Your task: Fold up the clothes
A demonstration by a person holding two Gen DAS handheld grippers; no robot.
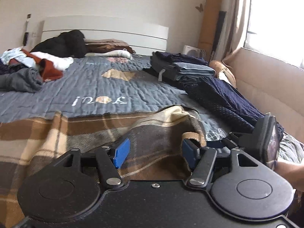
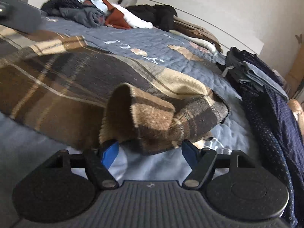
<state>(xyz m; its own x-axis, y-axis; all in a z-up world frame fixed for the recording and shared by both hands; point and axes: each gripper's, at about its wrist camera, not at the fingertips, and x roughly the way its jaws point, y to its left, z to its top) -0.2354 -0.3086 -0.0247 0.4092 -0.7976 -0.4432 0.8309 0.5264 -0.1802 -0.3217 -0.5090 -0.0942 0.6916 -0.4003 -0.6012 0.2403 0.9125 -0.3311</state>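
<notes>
A brown plaid garment point(image 1: 57, 133) is lying across the near edge of the bed point(image 1: 95, 87), with its right-hand corner rumpled up into a loose fold. The left gripper point(image 1: 153, 152) is sitting with its jaws wide apart and the plaid cloth lying between the blue pads, not pinched. The right gripper point(image 2: 150, 152) is likewise spread wide at the curled corner point(image 2: 136, 114), the cloth draping over its left pad but nothing clamped. I would judge the risk to be a poor bite: thick, springy cloth could slip out if only the curled lip is caught, or a jaw could pinch the quilt underneath along with it. Toward the bed's right edge a stack of folded clothes point(image 1: 182, 66) is resting, with a dark dotted garment point(image 1: 228, 100) trailing down beside it, near enough to snag a wide swing. An unfolded heap point(image 1: 32, 66) is crowding the far left corner by the headboard point(image 1: 106, 30).
</notes>
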